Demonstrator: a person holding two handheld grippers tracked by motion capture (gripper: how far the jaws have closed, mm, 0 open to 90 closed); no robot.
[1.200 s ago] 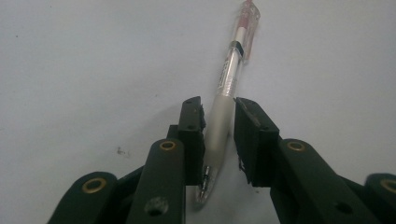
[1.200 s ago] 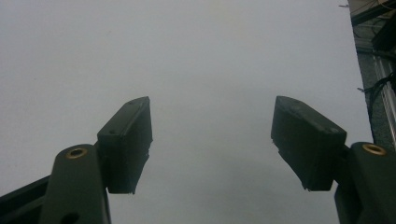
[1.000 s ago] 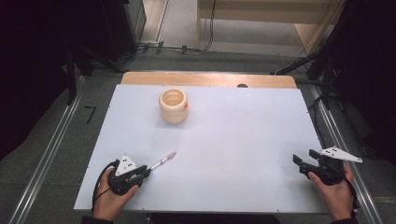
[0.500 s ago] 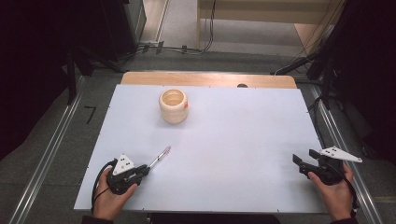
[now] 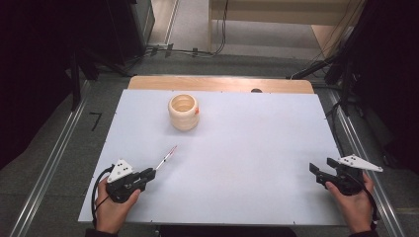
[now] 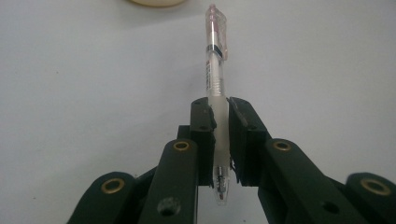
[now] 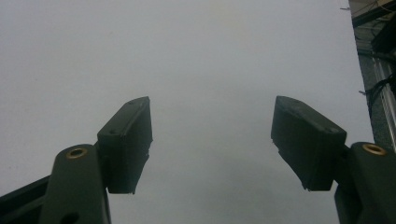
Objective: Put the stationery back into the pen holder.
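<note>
A clear pen (image 6: pixel 217 74) with a pink clip end is clamped between the jaws of my left gripper (image 6: pixel 219 128), which is shut on its lower barrel. In the high view that left gripper (image 5: pixel 148 174) sits near the table's front left, and the pen (image 5: pixel 167 156) sticks out from it toward a cream wooden cup (image 5: pixel 183 111) standing upright at the back left of centre. My right gripper (image 5: pixel 316 173) rests at the front right edge. Its jaws stand wide apart over bare white table (image 7: pixel 212 121), with nothing between them.
The white tabletop (image 5: pixel 247 148) is backed by a wooden strip (image 5: pixel 217 84). Metal rails (image 5: pixel 49 163) run along both sides, and cables (image 5: pixel 188 49) lie on the floor behind. A black cable loops from the left gripper at the front edge.
My left gripper has slid slightly back and left with the pen held in it. The right gripper and the cup have stayed put.
</note>
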